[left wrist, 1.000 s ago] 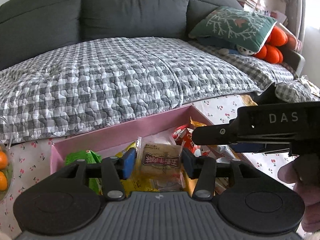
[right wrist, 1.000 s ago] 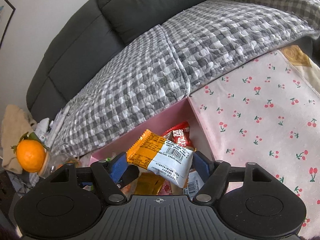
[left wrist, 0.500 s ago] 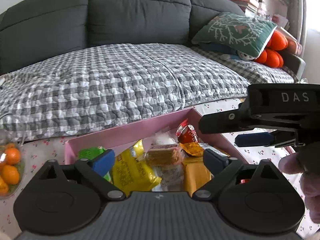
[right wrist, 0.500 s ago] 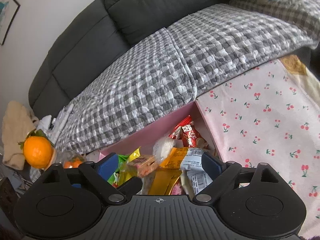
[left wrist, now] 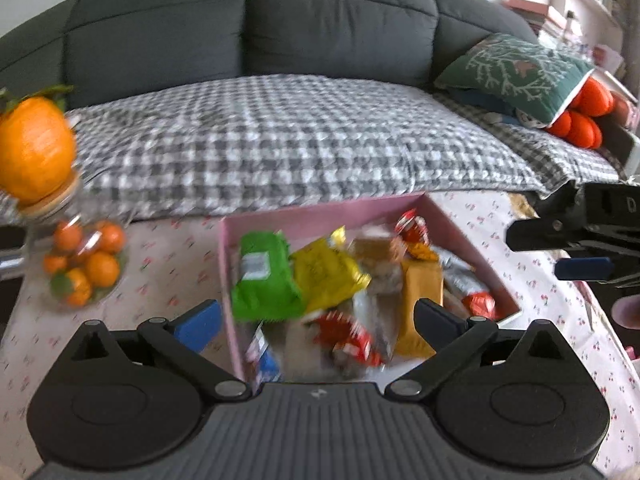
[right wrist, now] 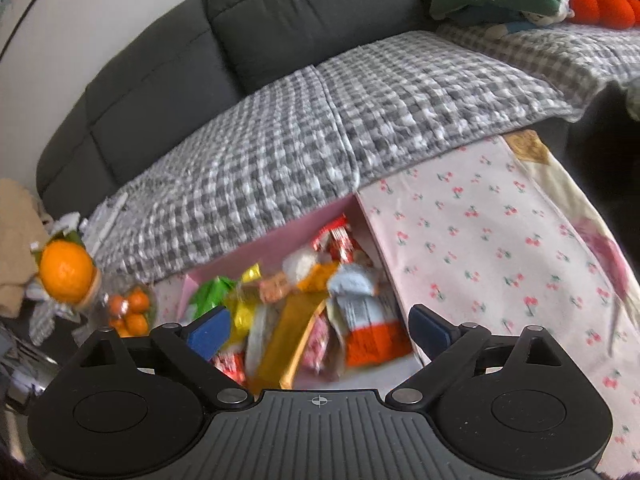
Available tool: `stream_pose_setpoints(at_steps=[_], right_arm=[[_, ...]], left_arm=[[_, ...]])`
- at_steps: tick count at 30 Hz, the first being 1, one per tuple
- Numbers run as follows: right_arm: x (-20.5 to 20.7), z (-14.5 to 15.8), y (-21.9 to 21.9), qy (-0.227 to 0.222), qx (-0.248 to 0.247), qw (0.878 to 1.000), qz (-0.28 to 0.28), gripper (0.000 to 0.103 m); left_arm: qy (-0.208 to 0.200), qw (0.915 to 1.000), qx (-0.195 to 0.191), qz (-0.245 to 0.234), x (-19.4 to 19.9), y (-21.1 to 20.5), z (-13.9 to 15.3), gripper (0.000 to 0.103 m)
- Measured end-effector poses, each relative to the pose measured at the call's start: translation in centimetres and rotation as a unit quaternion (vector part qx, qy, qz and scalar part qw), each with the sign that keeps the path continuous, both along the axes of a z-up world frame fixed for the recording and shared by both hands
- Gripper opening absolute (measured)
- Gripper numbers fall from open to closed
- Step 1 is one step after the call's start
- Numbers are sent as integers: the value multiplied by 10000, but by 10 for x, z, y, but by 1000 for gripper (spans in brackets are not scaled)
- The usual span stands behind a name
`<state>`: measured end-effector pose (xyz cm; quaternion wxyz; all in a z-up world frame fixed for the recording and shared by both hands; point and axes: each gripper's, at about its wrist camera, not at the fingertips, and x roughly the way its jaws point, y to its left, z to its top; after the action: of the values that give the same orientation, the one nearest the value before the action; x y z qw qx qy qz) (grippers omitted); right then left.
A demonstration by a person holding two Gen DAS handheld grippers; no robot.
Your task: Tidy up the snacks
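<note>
Snacks (left wrist: 332,276) heaped in pink box (left wrist: 320,205), below and ahead of both tongs; left gripper (left wrist: 316,320) directly over heap, right gripper (right wrist: 320,326) over right half; both jaws opening wide, nothing held; orange packet (left wrist: 420,300) long axis front-to-back, left nearer

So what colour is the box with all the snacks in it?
Pink. The box shows best in the left wrist view.
</note>
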<state>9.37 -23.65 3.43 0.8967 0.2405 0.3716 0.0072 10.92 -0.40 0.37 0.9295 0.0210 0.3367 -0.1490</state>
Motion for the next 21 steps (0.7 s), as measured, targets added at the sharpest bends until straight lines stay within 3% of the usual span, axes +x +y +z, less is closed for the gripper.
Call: stream_pose_setpoints(at_steps=[14, 21], right_arm=[[-55, 3, 31, 295, -590, 9972, 340, 99], [-80, 5, 58, 243, -1389, 9885, 555, 101]], left_arm=[[466, 9966, 202, 652, -50, 24, 0, 102], [625, 9946, 411, 722, -73, 25, -3, 103]])
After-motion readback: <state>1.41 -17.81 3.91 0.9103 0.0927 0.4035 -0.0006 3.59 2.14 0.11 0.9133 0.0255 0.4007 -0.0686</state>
